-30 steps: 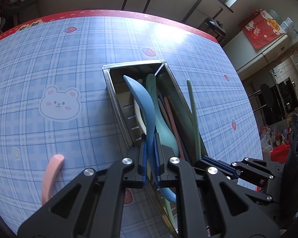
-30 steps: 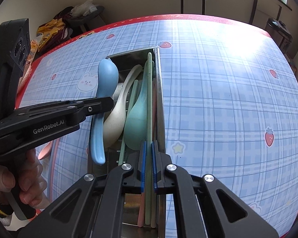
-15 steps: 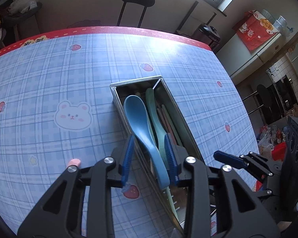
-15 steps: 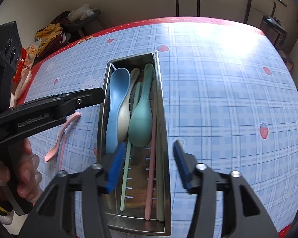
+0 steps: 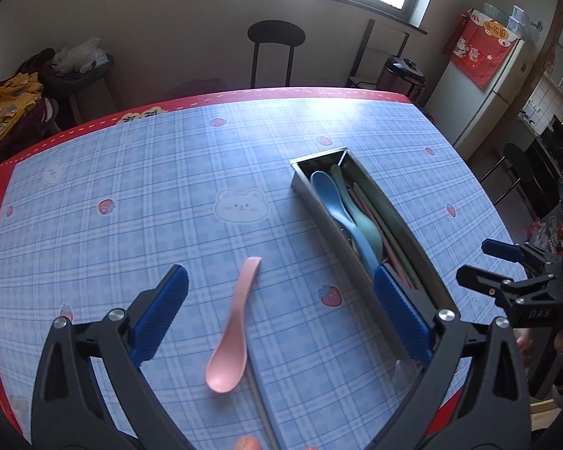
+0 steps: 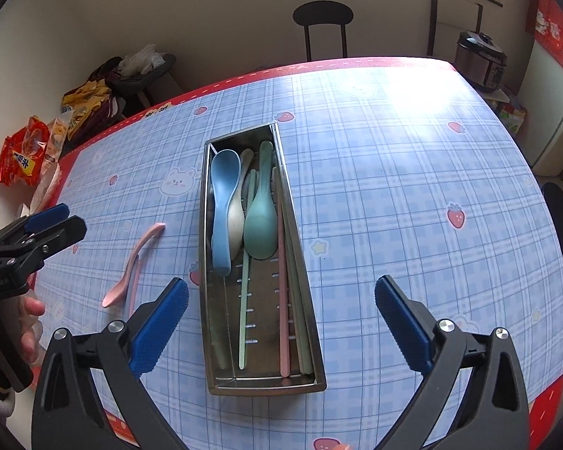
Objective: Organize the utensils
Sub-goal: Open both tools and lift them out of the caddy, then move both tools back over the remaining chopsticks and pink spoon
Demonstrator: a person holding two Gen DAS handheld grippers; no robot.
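Note:
A steel utensil tray (image 6: pixel 206 247) (image 5: pixel 300 178) lies on the blue checked tablecloth. In it are a blue spoon (image 6: pixel 221 202) (image 5: pixel 337 208), a cream spoon (image 6: pixel 237 221), a green spoon (image 6: pixel 261 221) (image 5: pixel 368 227) and several pink and green chopsticks. A pink spoon (image 5: pixel 231 337) (image 6: pixel 131 266) lies on the cloth left of the tray, with a pink chopstick (image 6: pixel 134 292) beside it. My left gripper (image 5: pixel 279 315) is open and empty above the pink spoon. My right gripper (image 6: pixel 281 322) is open and empty above the tray's near end.
The table (image 6: pixel 394 187) has a red border. A black chair (image 6: pixel 322 15) stands behind it. Snack bags (image 6: pixel 22 153) lie off the left edge. A rice cooker (image 6: pixel 482 60) and a fridge (image 5: pixel 484 86) stand at the right.
Both grippers have opened wide and drawn back and up from the tray. The blue spoon and the chopsticks they held now lie in the tray. The left gripper has shifted left over the pink spoon.

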